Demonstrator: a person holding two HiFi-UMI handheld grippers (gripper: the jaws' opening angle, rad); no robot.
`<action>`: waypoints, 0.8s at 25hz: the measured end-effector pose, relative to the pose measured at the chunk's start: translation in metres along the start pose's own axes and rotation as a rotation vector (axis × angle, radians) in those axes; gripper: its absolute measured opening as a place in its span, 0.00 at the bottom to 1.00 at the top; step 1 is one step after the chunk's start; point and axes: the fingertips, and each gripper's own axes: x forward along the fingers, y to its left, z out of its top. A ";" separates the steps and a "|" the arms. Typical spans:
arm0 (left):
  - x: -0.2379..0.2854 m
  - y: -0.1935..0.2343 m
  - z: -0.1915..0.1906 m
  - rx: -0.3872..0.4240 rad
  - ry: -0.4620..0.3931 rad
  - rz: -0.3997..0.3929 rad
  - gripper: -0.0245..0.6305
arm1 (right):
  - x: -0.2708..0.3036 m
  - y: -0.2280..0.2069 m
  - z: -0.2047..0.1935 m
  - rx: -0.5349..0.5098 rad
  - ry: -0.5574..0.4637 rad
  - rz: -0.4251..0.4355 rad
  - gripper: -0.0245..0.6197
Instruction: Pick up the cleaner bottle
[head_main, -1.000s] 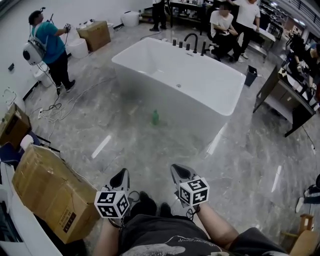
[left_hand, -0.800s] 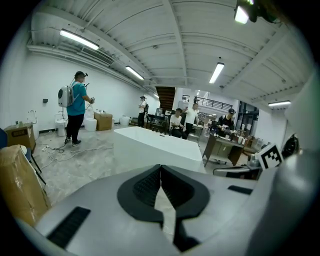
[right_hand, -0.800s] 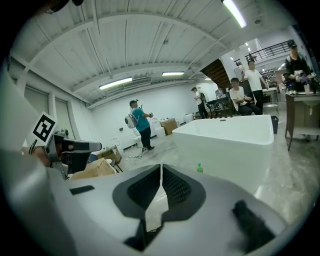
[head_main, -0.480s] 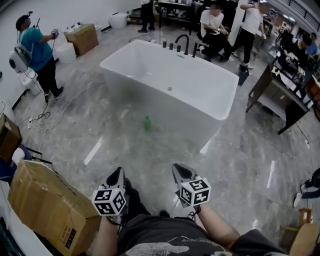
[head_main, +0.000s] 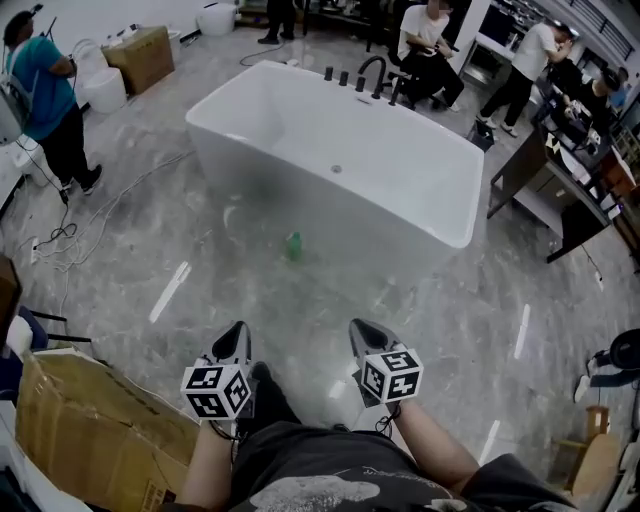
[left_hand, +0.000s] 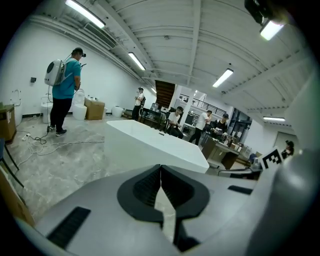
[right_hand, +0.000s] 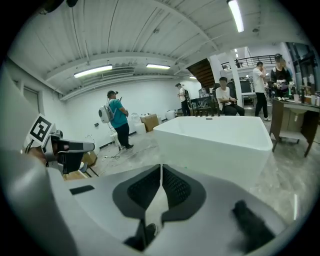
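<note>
Green cleaner bottle (head_main: 293, 245) next to a white bathtub (head_main: 420, 180), grey marbled floor (head_main: 130, 240), black-and-white checker cubes (head_main: 215, 391) on the grippers

The cleaner bottle (head_main: 293, 245) is small and green. It seems to stand upright on the grey marbled floor (head_main: 440, 310), just beside the near long wall of the white bathtub (head_main: 400, 170). It is too blurred for finer detail.
</note>
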 end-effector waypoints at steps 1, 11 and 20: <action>0.006 0.014 0.007 0.004 0.011 -0.008 0.06 | 0.011 0.005 0.007 0.011 0.000 -0.018 0.08; 0.068 0.120 0.071 0.045 0.071 -0.115 0.06 | 0.121 0.027 0.065 0.116 -0.041 -0.230 0.08; 0.109 0.179 0.076 0.005 0.109 -0.141 0.06 | 0.166 0.026 0.075 0.117 -0.052 -0.302 0.08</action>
